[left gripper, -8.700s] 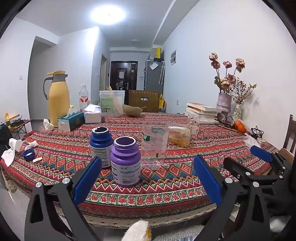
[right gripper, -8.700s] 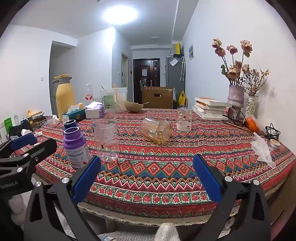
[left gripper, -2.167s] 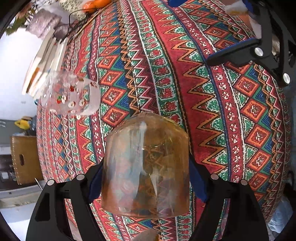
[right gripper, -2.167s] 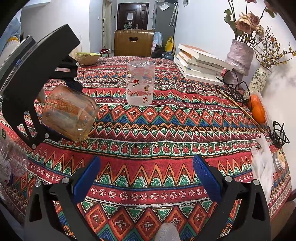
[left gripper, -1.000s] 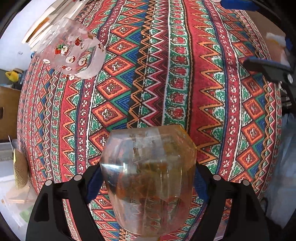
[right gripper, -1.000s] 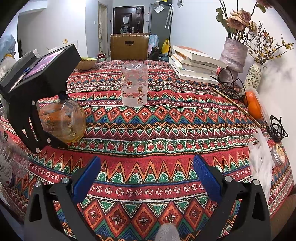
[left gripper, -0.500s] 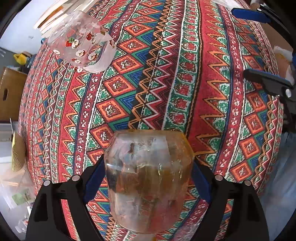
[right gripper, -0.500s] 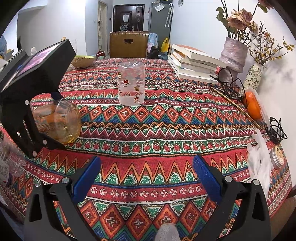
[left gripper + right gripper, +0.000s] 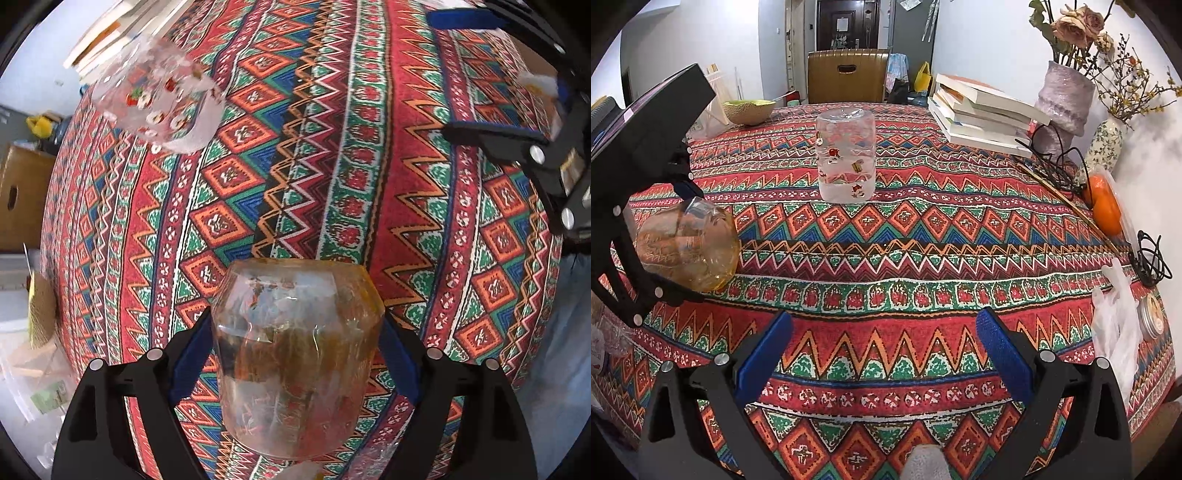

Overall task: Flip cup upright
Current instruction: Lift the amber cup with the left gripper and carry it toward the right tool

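Observation:
My left gripper (image 9: 295,354) is shut on an amber glass cup (image 9: 295,354) and holds it tilted just above the patterned tablecloth (image 9: 332,166). In the right wrist view the same amber cup (image 9: 689,247) hangs at the left between the left gripper's black fingers (image 9: 670,291), low over the cloth. My right gripper (image 9: 882,350) is open and empty over the near part of the table. A clear glass with small printed figures (image 9: 846,155) stands upside down at mid table; it also shows in the left wrist view (image 9: 159,99).
A stack of books (image 9: 982,110), a vase of dried flowers (image 9: 1063,99), a small patterned vase (image 9: 1104,144), oranges (image 9: 1104,206) and a black cable (image 9: 1148,258) line the right side. A bowl (image 9: 748,110) sits at the far left. A plastic bag (image 9: 1115,325) and tin (image 9: 1152,314) lie near right.
Since the first frames my left gripper has picked the amber cup off the table. Over the last second it has turned the cup and brought it lower toward the cloth. The right gripper has stayed open.

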`<state>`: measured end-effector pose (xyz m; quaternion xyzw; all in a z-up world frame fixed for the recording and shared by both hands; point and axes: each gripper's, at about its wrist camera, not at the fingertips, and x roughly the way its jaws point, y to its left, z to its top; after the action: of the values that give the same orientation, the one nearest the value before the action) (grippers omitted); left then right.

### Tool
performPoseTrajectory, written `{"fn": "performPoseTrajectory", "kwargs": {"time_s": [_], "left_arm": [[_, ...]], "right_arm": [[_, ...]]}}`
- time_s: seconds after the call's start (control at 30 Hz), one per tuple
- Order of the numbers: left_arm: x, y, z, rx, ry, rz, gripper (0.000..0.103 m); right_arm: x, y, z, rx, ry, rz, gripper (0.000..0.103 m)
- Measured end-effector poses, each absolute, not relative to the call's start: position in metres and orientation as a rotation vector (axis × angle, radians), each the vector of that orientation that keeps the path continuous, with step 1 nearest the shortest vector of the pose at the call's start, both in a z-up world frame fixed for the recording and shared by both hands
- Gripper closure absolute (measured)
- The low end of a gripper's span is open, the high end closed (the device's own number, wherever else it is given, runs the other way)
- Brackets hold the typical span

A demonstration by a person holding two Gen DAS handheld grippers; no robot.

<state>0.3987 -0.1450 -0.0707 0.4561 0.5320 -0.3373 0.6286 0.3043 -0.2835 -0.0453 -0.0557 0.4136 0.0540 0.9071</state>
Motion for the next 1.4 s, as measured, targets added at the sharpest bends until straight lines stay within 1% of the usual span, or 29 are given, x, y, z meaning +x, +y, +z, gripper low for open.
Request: {"fn": "performPoseTrajectory", "kwargs": {"time_s": [0.2, 0.47, 0.8, 0.97, 1.0, 1.4], "left_arm": [[0.386, -0.148, -0.070, 1.073, 1.195, -0.788, 0.023], [0.366, -0.162, -0.054, 1.094, 1.164, -0.799, 0.023], [0.361, -0.178, -0.057, 1.115, 1.225, -0.782, 0.021], [0.364, -0.174, -0.065, 1.140, 1.241, -0.748, 0.023], [0.363, -0.173, -0.064, 1.136, 1.232, -0.751, 0.027], [0.351, -0.161, -0.053, 1.147, 1.195, -0.808, 0.027]], "right_arm": [[0.303, -0.283, -0.043, -0.113, 0.847, 0.108, 0.007], [0.295, -0.283, -0.040, -0.103, 0.833, 0.110, 0.007], [0.291, -0.289, -0.038, -0.089, 0.824, 0.100, 0.007], [0.290, -0.290, -0.037, -0.087, 0.817, 0.103, 0.007], [0.290, -0.290, -0.037, -0.086, 0.816, 0.102, 0.007], [0.287, -0.291, -0.034, -0.079, 0.804, 0.100, 0.007]]}}
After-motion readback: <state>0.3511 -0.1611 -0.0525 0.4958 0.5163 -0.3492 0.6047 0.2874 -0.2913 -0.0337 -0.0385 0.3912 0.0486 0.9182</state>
